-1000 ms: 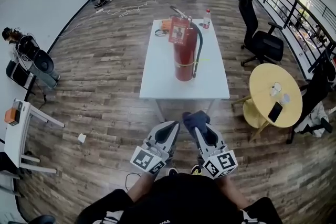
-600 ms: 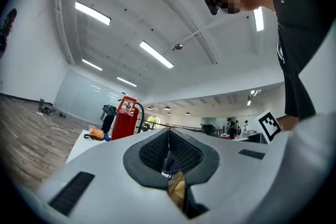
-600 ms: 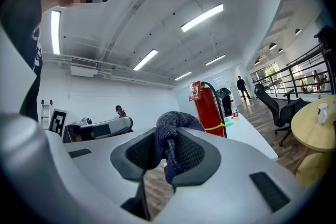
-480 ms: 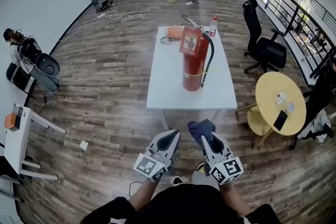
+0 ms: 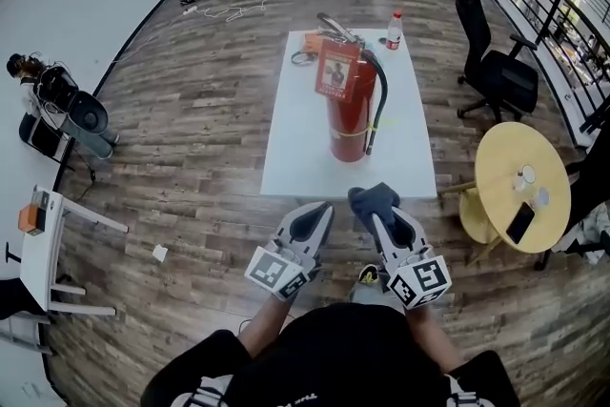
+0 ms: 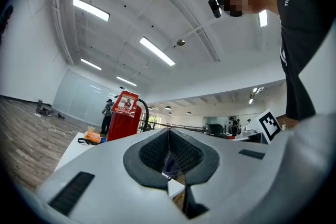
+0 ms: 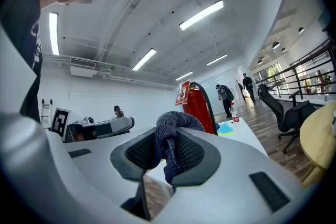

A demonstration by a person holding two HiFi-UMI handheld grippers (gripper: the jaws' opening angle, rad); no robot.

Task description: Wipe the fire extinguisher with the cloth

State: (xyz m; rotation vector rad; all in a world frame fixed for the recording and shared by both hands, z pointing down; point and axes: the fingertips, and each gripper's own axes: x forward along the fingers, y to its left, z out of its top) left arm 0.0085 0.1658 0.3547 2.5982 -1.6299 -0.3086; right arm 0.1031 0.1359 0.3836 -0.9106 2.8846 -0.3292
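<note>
A red fire extinguisher (image 5: 348,105) with a black hose and a red tag stands upright on the white table (image 5: 295,157) ahead. Both grippers are held side by side just short of the table's near edge, apart from the extinguisher. My right gripper (image 5: 376,205) is shut on a dark blue cloth (image 5: 372,198), which bunches up above its jaws (image 7: 170,126). My left gripper (image 5: 313,216) is shut with nothing in it, its pads meeting. The extinguisher (image 6: 122,118) shows ahead to the left in the left gripper view, and the same extinguisher (image 7: 202,107) ahead to the right in the right gripper view.
A water bottle (image 5: 394,30) and an orange item (image 5: 310,43) lie at the table's far end. A black office chair (image 5: 496,71) and a round yellow table (image 5: 519,172) with a phone stand to the right. Cables lie on the floor far left. People stand in the distance.
The table and extinguisher have come nearer in the head view. Both grippers moved forward together toward the table's near edge, the cloth still in the right one.
</note>
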